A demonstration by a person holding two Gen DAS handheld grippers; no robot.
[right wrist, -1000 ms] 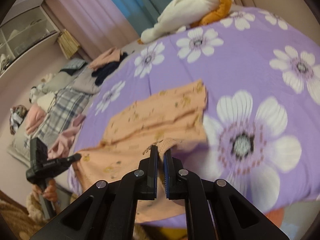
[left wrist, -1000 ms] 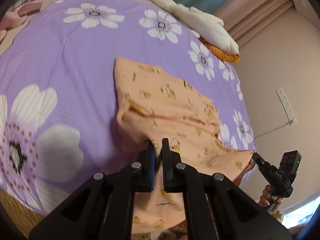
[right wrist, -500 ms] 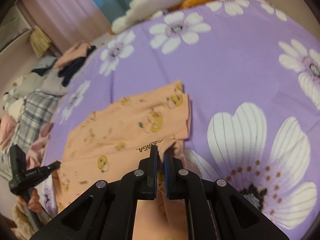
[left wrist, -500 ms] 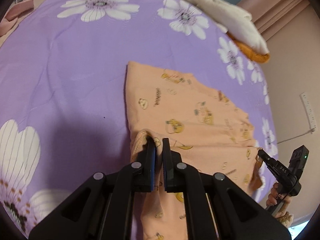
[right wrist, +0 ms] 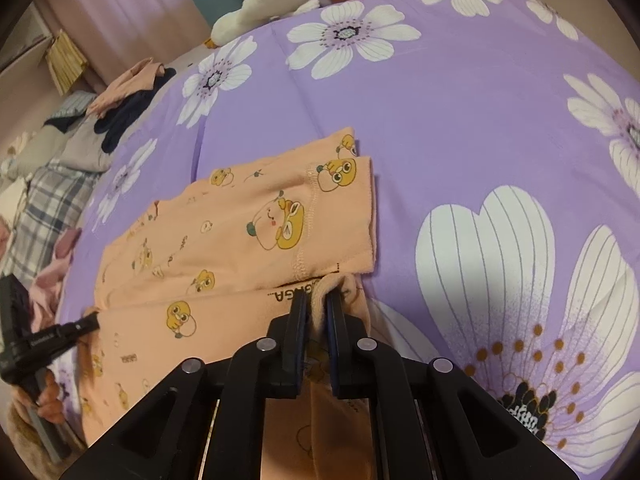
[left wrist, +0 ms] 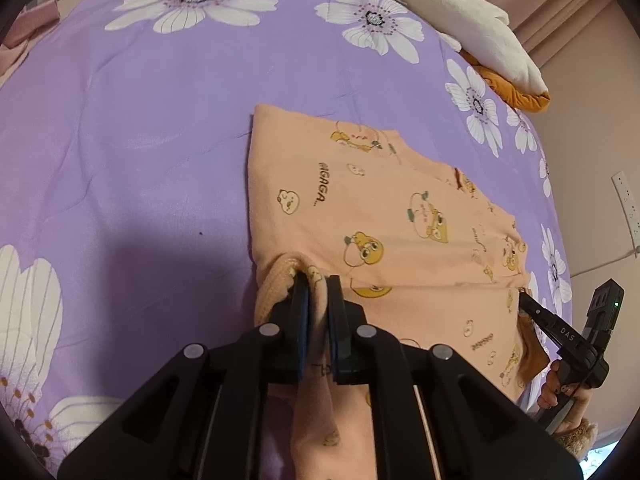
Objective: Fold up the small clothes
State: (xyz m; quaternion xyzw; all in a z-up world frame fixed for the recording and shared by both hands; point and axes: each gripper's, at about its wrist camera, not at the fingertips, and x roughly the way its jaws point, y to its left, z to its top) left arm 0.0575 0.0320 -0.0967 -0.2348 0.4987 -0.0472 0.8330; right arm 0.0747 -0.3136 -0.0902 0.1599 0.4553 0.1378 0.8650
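An orange garment (left wrist: 380, 208) printed with yellow cartoon figures lies folded on the purple flowered bedspread (left wrist: 140, 140). My left gripper (left wrist: 316, 280) holds the ribbed edge at the garment's near left corner. Its jaws are opening, with the cloth still filling the gap between them. In the right wrist view the same garment (right wrist: 240, 240) shows a stitched hem. There my right gripper (right wrist: 316, 300) is shut on the near right edge, low over the bedspread (right wrist: 460, 120). Each view catches the other tool: the right gripper (left wrist: 524, 300) and the left gripper (right wrist: 92, 320), both at the fold line.
A white and orange plush heap (left wrist: 460, 20) lies at the bed's far edge. Loose clothes (right wrist: 120, 108) and a plaid cloth (right wrist: 44, 200) sit off the bed's left side. A wall socket (left wrist: 624, 200) is on the right. A person's hand (left wrist: 560, 392) grips the right tool.
Both grippers went forward and down, carrying the near edge over the garment and laying the fold flat. The left jaws stand slightly wider apart than before.
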